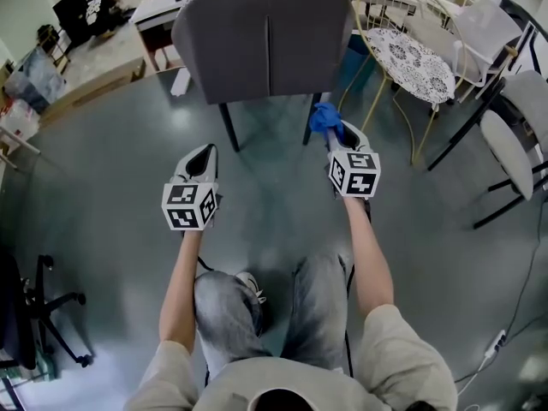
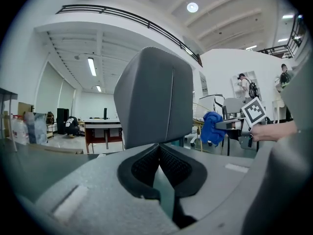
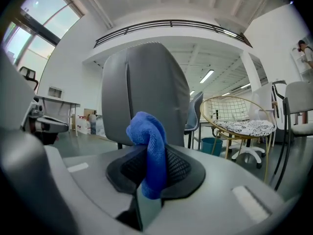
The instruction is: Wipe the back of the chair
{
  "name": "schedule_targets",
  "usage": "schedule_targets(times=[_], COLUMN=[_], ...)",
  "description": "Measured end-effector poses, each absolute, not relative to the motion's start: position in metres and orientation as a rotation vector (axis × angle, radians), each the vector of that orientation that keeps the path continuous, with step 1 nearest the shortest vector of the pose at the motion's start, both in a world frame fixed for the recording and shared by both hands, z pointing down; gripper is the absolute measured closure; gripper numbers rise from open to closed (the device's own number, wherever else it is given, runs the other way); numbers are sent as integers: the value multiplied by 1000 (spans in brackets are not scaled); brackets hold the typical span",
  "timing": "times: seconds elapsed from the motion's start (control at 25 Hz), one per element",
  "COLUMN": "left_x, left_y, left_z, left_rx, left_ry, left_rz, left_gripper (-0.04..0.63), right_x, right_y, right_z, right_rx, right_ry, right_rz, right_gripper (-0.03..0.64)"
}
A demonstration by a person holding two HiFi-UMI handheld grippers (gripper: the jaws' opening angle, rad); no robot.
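Observation:
A grey upholstered chair back (image 1: pixel 267 39) stands ahead of me, with dark legs below; it also fills the middle of the left gripper view (image 2: pixel 154 99) and the right gripper view (image 3: pixel 144 94). My right gripper (image 1: pixel 330 129) is shut on a blue cloth (image 1: pixel 324 120), held just short of the chair's lower right edge. The cloth (image 3: pixel 149 151) hangs bunched between the jaws. My left gripper (image 1: pixel 203 155) is shut with nothing in it, lower and to the left, apart from the chair. From the left gripper view the cloth (image 2: pixel 212 128) shows at right.
A gold wire chair with a patterned cushion (image 1: pixel 415 58) stands to the right of the grey chair. A white chair with black legs (image 1: pixel 514 135) is at far right. A black swivel-chair base (image 1: pixel 51 315) sits at lower left. Tables and boxes (image 1: pixel 94 58) line the back left.

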State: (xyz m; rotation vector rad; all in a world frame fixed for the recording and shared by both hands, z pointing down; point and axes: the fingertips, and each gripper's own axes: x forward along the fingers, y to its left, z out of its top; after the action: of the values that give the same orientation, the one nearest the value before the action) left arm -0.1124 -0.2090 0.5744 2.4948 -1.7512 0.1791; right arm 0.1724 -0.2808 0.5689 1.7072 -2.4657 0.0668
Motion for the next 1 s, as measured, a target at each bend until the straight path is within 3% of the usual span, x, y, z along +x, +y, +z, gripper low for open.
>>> schedule_targets(times=[1.0], left_x=[-154], left_y=[-225], left_z=[588], left_rx=[2424], left_ry=[-1812], left_rz=[157], left_gripper=[594], right_x=[79], right_y=[-271], right_z=[606], right_rx=[1541], right_ry=[-2532], right_rz=[50], right_gripper=[551])
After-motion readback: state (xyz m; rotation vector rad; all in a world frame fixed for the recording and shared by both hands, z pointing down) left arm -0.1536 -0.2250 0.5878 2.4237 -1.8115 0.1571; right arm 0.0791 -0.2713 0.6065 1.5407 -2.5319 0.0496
